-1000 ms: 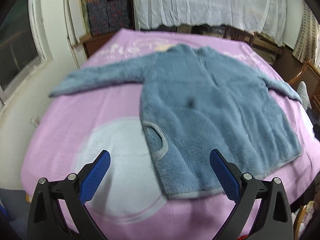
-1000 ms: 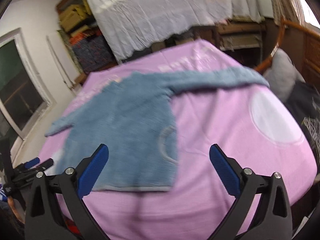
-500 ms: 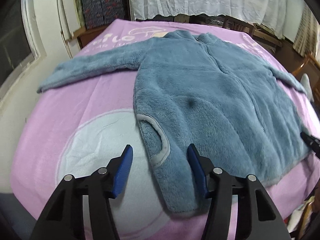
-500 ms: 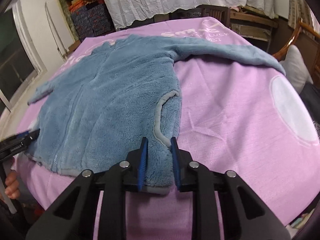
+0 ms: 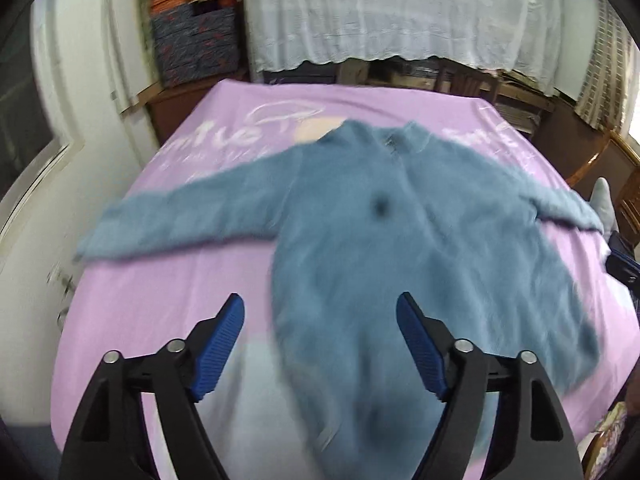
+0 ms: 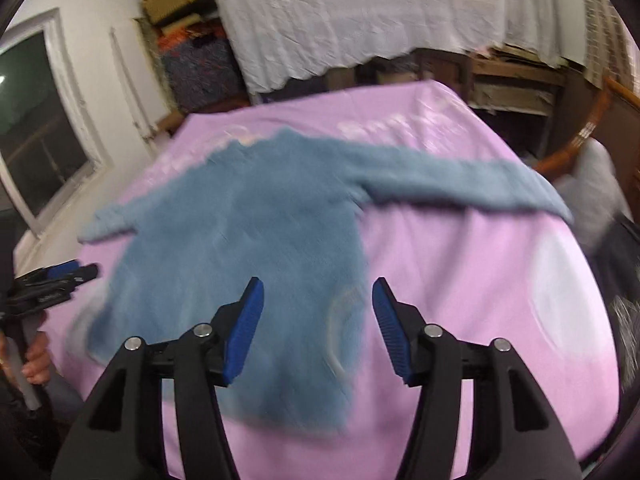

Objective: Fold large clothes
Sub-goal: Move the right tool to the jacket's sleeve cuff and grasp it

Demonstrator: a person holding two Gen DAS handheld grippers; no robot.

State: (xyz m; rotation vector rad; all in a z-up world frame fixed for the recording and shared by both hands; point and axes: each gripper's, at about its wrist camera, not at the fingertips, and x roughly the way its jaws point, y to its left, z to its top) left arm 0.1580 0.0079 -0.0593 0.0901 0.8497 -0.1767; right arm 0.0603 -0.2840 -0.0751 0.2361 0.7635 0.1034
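Note:
A blue fleece jacket (image 5: 384, 248) lies flat, front up, on a pink blanket (image 5: 168, 288), sleeves spread to both sides. It also shows in the right wrist view (image 6: 248, 240). My left gripper (image 5: 320, 336) is open and empty, above the jacket's lower left hem. My right gripper (image 6: 318, 320) is open and empty, above the jacket's lower right side near a pocket. The left gripper also shows at the left edge of the right wrist view (image 6: 56, 276). Both views are blurred by motion.
The blanket covers a bed with a white circle (image 6: 560, 292) on its right part. A white lace cloth (image 5: 400, 16) hangs behind. Stacked boxes (image 5: 192, 40) stand at the back left. A window (image 6: 36, 136) is on the left wall, wooden furniture (image 5: 600, 160) on the right.
Both grippers opened wider and pulled back up from the jacket's lower hem. The jacket lies as before.

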